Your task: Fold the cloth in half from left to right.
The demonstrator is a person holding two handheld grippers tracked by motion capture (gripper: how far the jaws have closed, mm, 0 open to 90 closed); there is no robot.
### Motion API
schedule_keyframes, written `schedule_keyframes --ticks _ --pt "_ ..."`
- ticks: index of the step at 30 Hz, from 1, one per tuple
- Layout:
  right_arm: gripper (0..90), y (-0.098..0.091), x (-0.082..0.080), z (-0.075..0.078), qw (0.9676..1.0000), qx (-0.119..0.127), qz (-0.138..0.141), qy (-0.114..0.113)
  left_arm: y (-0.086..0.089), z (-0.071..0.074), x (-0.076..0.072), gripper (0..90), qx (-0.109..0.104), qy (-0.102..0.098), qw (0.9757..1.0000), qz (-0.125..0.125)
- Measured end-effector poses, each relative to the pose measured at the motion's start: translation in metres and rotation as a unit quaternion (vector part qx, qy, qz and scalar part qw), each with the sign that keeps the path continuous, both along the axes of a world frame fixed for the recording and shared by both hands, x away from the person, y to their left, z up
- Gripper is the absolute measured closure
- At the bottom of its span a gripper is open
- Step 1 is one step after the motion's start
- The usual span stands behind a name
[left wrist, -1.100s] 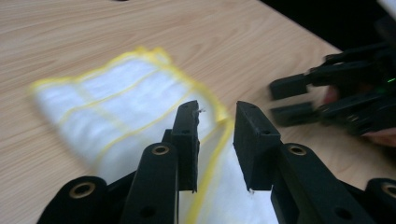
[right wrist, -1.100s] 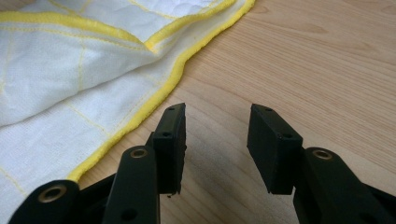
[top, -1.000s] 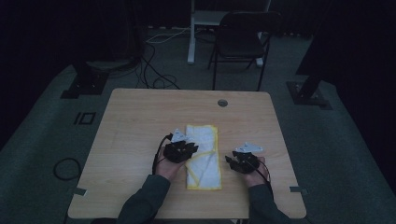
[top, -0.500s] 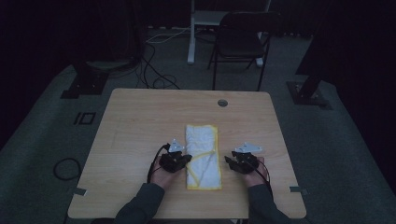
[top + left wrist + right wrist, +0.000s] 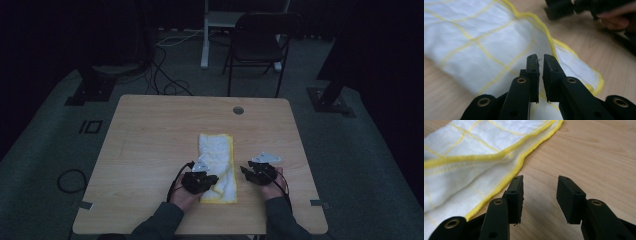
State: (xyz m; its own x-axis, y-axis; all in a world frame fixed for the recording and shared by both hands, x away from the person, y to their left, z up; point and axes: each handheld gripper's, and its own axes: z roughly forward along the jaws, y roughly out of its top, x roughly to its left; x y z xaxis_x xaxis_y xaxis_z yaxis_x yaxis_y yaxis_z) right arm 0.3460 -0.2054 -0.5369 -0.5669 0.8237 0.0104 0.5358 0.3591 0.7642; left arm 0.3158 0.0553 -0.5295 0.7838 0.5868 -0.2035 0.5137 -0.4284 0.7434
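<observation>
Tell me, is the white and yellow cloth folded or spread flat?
Folded. The cloth lies as a narrow strip on the table, and two yellow-edged layers overlap in the right gripper view.

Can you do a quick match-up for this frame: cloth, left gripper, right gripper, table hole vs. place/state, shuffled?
1 cloth
2 left gripper
3 right gripper
4 table hole

A jaws wide apart over bare wood, beside the yellow hem
B far edge of the tabletop
C folded, white with yellow lines, lying mid-table
D jaws nearly together, a narrow gap, over the cloth

Pairs: 1-C, 2-D, 3-A, 4-B
</observation>
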Motion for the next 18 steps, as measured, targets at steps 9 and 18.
schedule_keyframes --ticks 9,18 --pt "57.4 0.003 0.009 0.012 0.9998 0.009 -0.005 -0.019 -0.014 -0.005 -0.017 81.7 0.003 0.0 0.9996 -0.028" --pt "59.6 0.018 0.03 0.013 0.9995 0.016 -0.006 -0.026 0.003 -0.008 -0.028 81.2 0.013 0.0 0.9998 -0.013"
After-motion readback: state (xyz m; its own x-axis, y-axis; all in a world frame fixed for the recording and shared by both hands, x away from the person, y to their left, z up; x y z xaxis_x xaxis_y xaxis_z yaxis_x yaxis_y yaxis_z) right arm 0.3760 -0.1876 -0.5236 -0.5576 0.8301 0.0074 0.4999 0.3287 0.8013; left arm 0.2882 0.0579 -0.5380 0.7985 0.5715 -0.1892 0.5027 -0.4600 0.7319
